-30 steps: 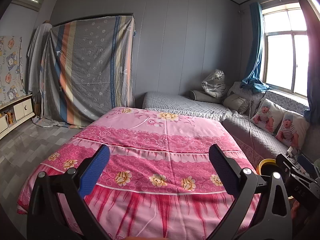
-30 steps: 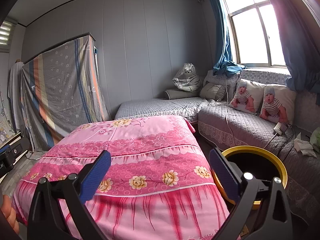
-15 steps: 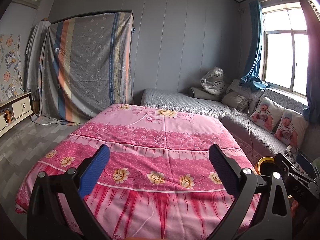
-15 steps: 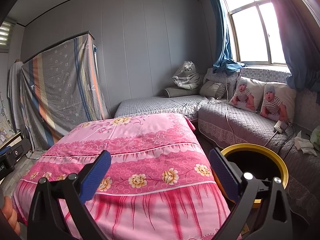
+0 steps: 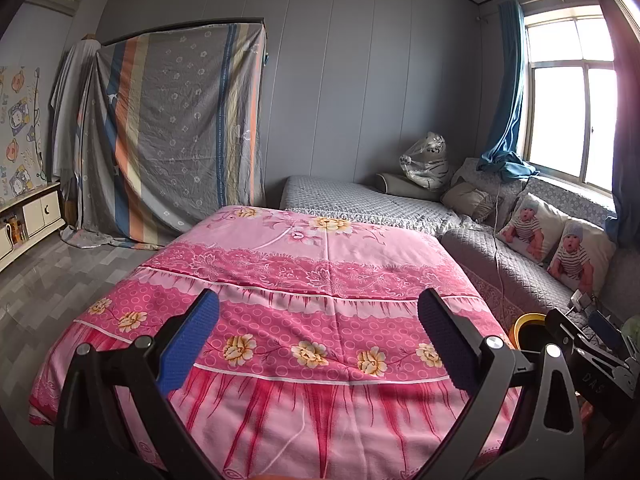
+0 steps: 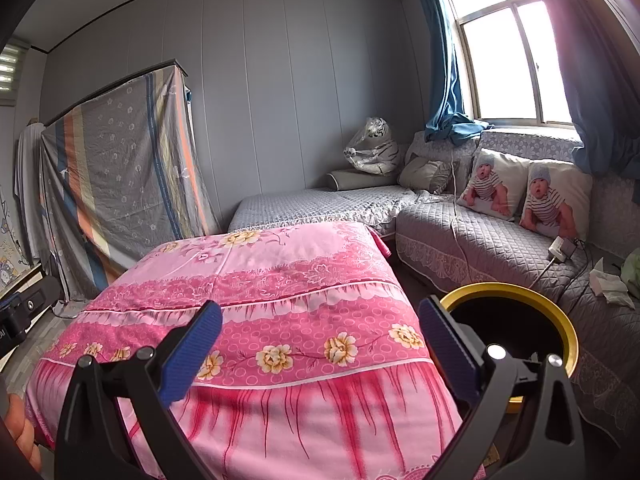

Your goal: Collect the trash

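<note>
White crumpled tissue paper [image 6: 608,286] lies on the grey quilted sofa [image 6: 480,248] at three o'clock, past the yellow-rimmed black bin [image 6: 560,312], probably light and soft, best pinched at a raised fold; both jaws gape wide, empty.

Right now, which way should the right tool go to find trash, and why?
Probably swing the right tool rightward toward the crumpled white tissue on the grey sofa. Both tools are open and empty, the pink bedspread shows no litter, and the yellow-rimmed bin stands beside it.
</note>
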